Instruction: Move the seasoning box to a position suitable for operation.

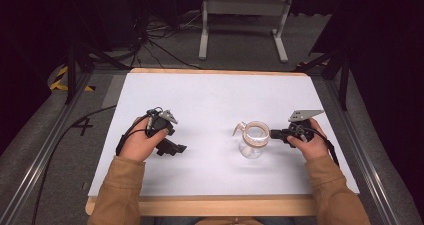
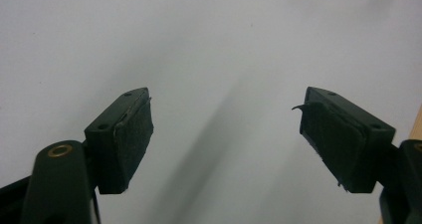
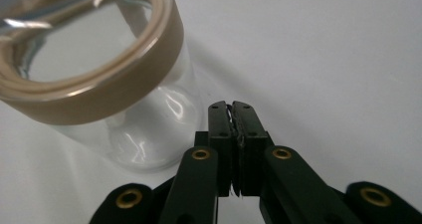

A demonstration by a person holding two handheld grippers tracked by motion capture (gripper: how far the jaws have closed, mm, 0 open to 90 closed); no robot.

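One clear glass carafe (image 1: pixel 254 140) with a tan rim, upright right of middle toward the near edge of the white table (image 1: pixel 210 95), its handle hidden; two grippers: left gripper (image 2: pixel 224 134) released, empty; right gripper (image 3: pixel 232 109) clenched just beside the carafe, grasping nothing visible.

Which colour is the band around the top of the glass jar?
Tan band on the clear jar; clearest in the right gripper view.

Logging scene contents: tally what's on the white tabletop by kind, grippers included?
Glass jug with tan rim: 1
Handheld grippers: 2, the left gripper open, the right gripper shut beside the jug
Total: 3
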